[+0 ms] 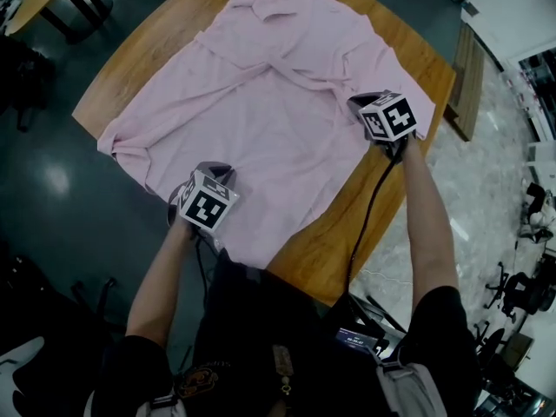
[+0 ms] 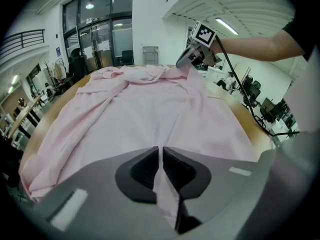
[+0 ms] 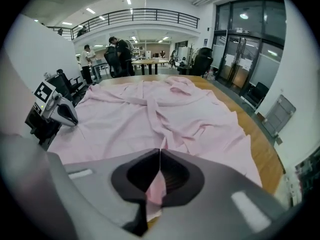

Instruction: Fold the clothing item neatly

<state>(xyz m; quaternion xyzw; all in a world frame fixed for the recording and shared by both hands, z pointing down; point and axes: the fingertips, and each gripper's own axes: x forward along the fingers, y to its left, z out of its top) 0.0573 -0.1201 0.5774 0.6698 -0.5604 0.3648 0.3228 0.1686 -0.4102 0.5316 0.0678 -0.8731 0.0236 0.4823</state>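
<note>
The shirt (image 1: 269, 102) lies spread open on the table (image 1: 148, 50). It stretches away ahead of both grippers, with its collar at the far end and some raised creases across the middle. No fold shows in it yet, so 0 folds look done.

The left gripper (image 2: 160, 160) is clenched on the shirt's edge nearest it, with a strip of pink cloth pinched between its jaws. The right gripper (image 3: 159, 159) is clamped the same way on the edge nearest it, pink cloth showing between its closed jaws. The 2 grippers sit well apart.

The task seems to be at its very start. Both holds are taken, and lifting, folding over and smoothing are all left.
</note>
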